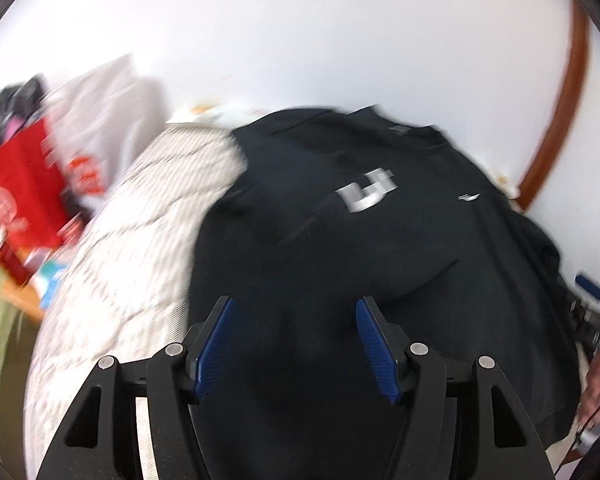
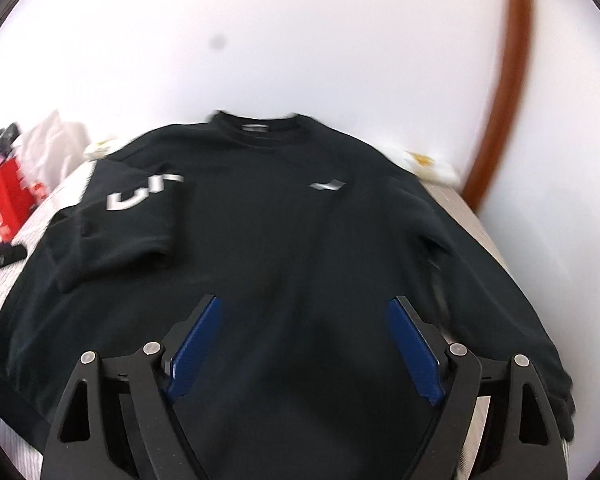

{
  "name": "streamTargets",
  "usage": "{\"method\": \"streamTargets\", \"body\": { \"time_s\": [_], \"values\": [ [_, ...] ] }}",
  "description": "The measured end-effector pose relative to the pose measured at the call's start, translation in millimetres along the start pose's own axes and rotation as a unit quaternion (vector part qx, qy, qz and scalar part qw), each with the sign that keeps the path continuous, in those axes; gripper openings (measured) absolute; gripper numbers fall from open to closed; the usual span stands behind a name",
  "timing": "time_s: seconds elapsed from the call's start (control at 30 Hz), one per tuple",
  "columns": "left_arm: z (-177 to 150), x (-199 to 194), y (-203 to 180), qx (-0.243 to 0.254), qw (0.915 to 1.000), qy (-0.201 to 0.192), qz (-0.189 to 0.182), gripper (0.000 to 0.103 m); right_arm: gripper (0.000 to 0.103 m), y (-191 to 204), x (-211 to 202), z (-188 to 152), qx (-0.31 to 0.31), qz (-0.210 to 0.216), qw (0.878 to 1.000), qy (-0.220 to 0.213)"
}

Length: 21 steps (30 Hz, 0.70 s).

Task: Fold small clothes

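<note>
A black T-shirt (image 2: 292, 240) lies front up on a pale quilted bed (image 2: 40, 216), collar toward the wall. Its left sleeve (image 2: 140, 208), with a silver logo, is folded in over the chest. The shirt also shows in the left wrist view (image 1: 360, 240). My left gripper (image 1: 296, 304) is open and empty above the shirt's lower left part. My right gripper (image 2: 304, 304) is open and empty above the shirt's lower middle. In the left wrist view the right gripper (image 1: 596, 312) shows at the right edge.
A red bag (image 1: 24, 196) and a white bag (image 1: 100, 120) stand at the bed's far left. A black object (image 2: 0, 258) lies on the bed at the left. A white wall (image 2: 300, 40) and a brown wooden frame (image 2: 508, 80) are behind.
</note>
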<state>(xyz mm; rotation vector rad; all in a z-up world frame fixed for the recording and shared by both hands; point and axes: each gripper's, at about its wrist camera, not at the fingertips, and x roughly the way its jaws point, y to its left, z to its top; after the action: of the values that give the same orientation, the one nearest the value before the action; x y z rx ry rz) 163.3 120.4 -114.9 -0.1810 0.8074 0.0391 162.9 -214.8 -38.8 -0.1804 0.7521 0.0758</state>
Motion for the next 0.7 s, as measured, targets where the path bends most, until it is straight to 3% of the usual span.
{"method": "streamTargets", "body": {
  "time_s": [0.07, 0.17, 0.33, 0.47, 0.53, 0.57, 0.6, 0.7],
  "values": [
    [-13.3, -1.5, 23.4, -0.009, 0.9998, 0.016, 0.011, 0.060, 0.084, 26.0, 10.0, 10.5, -0.023, 0.017, 1.000, 0.007],
    [-28.8, -5.7, 42.5, -0.014, 0.9997, 0.022, -0.003, 0.060, 0.084, 69.0, 24.2, 24.0, -0.051, 0.062, 0.997, 0.016],
    [-41.6, 5.3, 53.2, -0.029, 0.9986, 0.027, -0.035, 0.060, 0.084, 137.0, 55.2, 36.1, -0.080, 0.142, 0.986, 0.029],
    [-46.5, 12.3, 52.4, -0.034, 0.9967, 0.027, -0.068, 0.060, 0.081, 180.2, 75.2, 41.5, -0.095, 0.182, 0.978, 0.037],
    [-47.1, 16.4, 49.3, -0.037, 0.9964, 0.028, -0.070, 0.060, 0.069, 198.5, 92.2, 42.7, -0.104, 0.184, 0.976, 0.052],
    [-47.0, 18.5, 48.3, -0.038, 0.9964, 0.030, -0.069, 0.060, 0.047, 204.0, 100.4, 42.2, -0.107, 0.183, 0.975, 0.064],
    [-47.1, 21.5, 46.3, -0.038, 0.9965, 0.035, -0.066, 0.059, 0.013, 209.1, 110.4, 41.9, -0.108, 0.196, 0.972, 0.078],
    [-49.7, 23.5, 46.2, -0.034, 0.9969, 0.036, -0.061, 0.058, 0.007, 203.2, 115.0, 45.7, -0.095, 0.218, 0.968, 0.080]
  ]
}}
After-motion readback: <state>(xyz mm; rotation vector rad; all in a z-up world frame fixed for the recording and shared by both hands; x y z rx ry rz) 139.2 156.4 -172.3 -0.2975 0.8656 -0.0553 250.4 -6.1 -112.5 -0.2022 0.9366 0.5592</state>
